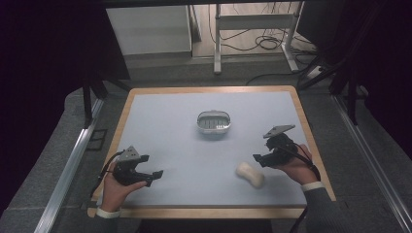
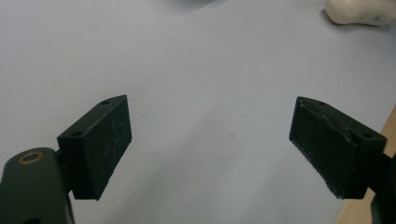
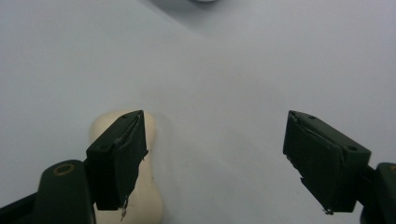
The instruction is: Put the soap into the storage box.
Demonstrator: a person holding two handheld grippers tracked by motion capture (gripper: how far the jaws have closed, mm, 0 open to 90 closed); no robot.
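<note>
A cream, waisted soap bar (image 1: 250, 174) lies on the pale blue table top toward the front right. A grey oval soap dish (image 1: 213, 121) with a slotted insert stands at the table's middle. My right gripper (image 1: 260, 158) hovers just right of the soap bar, open, with nothing between its fingers. In the right gripper view (image 3: 215, 154) the soap bar (image 3: 152, 196) shows partly behind the left jaw, outside the gap. My left gripper (image 1: 154, 175) rests at the front left, open and empty (image 2: 208, 140). The soap bar (image 2: 359, 11) appears far off at that view's upper right.
The table (image 1: 145, 145) has a light wooden rim (image 1: 209, 212) all round. Beyond its far edge stand a white cabinet (image 1: 148, 31) and metal frame legs (image 1: 217, 43) with loose cables on the floor. Dark stands flank both sides.
</note>
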